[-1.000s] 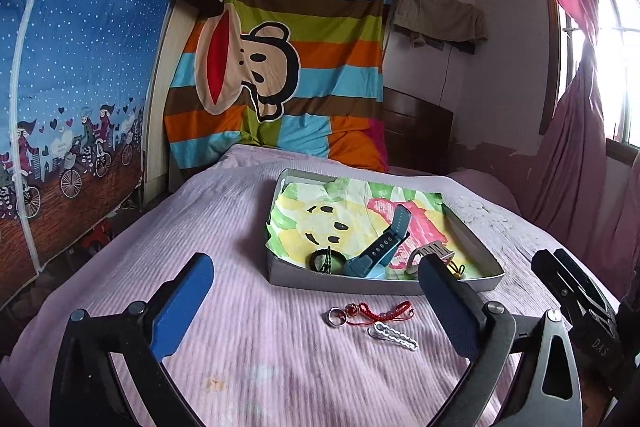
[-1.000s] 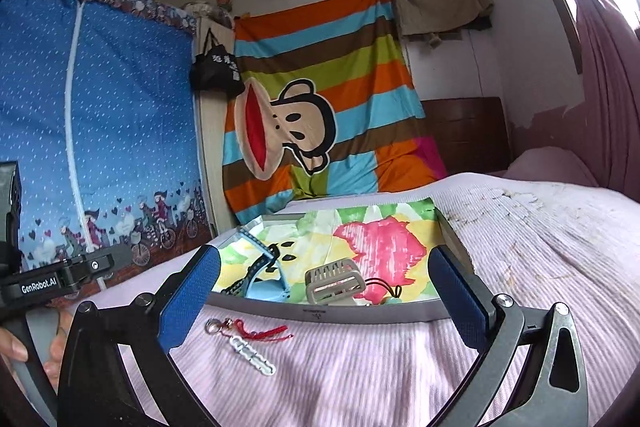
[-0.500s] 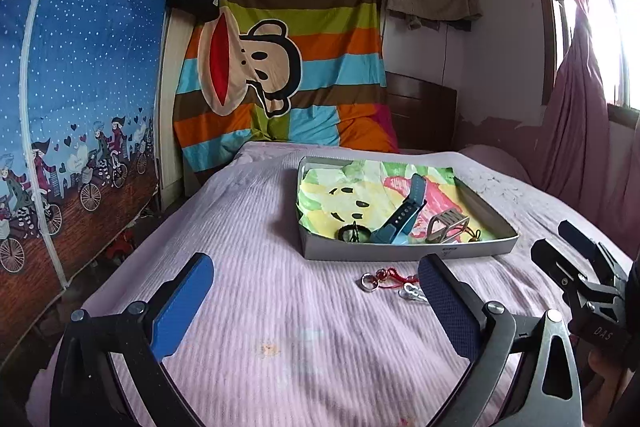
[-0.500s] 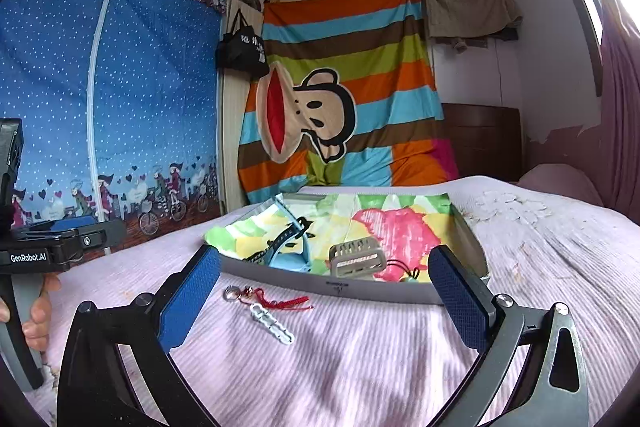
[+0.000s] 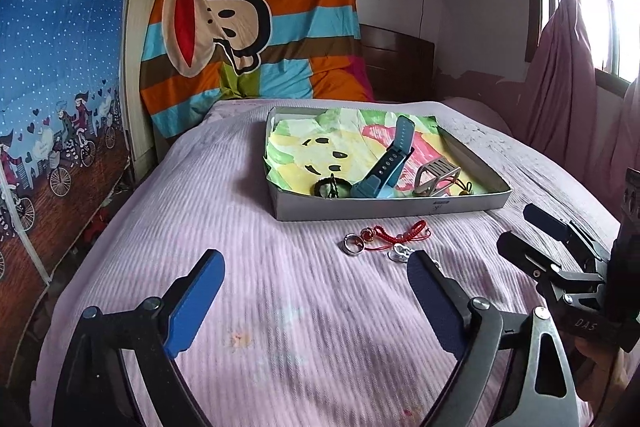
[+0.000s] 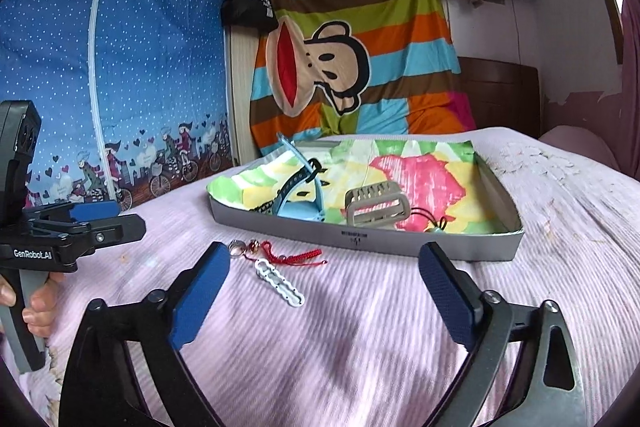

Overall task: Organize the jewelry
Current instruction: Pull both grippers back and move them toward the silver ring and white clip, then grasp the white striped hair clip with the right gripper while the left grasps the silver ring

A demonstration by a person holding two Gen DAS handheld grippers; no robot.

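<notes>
A shallow grey box (image 5: 384,211) (image 6: 400,241) lined with bright paper lies on the pink bedspread. Inside it are a blue watch (image 5: 386,167) (image 6: 298,187), a metal hair clip (image 5: 436,175) (image 6: 376,209) and a dark ring-shaped piece (image 5: 330,186). In front of the box lie a red cord charm with silver rings (image 5: 384,237) (image 6: 280,255) and a white clip (image 5: 399,251) (image 6: 280,283). My left gripper (image 5: 316,303) is open above the bedspread, short of the charm. My right gripper (image 6: 324,303) is open too, nothing between its fingers, with the white clip just ahead on the left.
The other gripper shows at each view's edge: the right gripper (image 5: 560,267), and the left gripper (image 6: 72,231) held by a hand (image 6: 36,303). A striped cartoon blanket (image 5: 256,15) hangs behind the bed, a blue curtain (image 6: 120,67) to the left, a pink curtain (image 5: 560,75) to the right.
Both grippers have pulled back and dipped lower over the bed, so the box and loose jewelry sit farther ahead. Both stay open; nothing was picked up.
</notes>
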